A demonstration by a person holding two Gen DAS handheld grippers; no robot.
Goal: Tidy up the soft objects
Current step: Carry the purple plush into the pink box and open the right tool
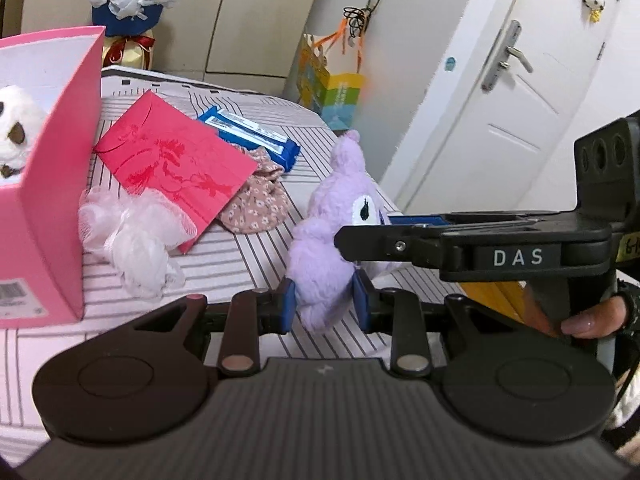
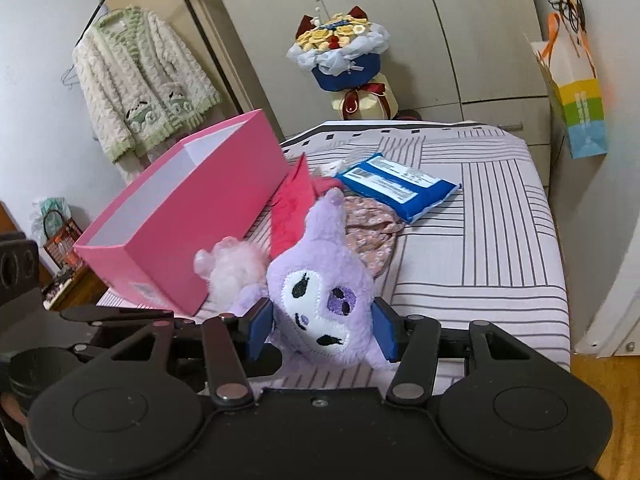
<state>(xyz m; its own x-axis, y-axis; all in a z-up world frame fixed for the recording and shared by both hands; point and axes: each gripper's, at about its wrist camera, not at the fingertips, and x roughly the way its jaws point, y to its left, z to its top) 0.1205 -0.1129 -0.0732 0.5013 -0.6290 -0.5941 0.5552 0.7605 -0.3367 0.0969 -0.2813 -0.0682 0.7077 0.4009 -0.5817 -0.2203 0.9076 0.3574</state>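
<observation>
I judge that I am in the carrying step: the purple plush toy [image 2: 320, 292] is gripped from two sides and lifted a little above the striped bed [image 2: 480, 240], and the pink box [image 2: 180, 220] at the left edge of the bed looks like the place where it must go. My left claw [image 1: 325, 300] is narrow and holds the lower body of the toy, with both blue pads pressed into the fur. My right claw [image 2: 322, 330] stands wider and holds the head, the embroidered face turned up toward its camera (the right pad seems to touch only the fluffy edge, so this grip may be the weaker one). In the left view the box stands to the left of the toy, and a white plush [image 1: 16, 128] already lies inside it. Between the toy and the box lie a white mesh puff [image 1: 128, 240], a red envelope [image 1: 176, 168] and a floral cloth [image 1: 256, 200]. The next move, I think, calls for both hands to travel together toward the box, high enough to pass its wall, and only then to let go.
</observation>
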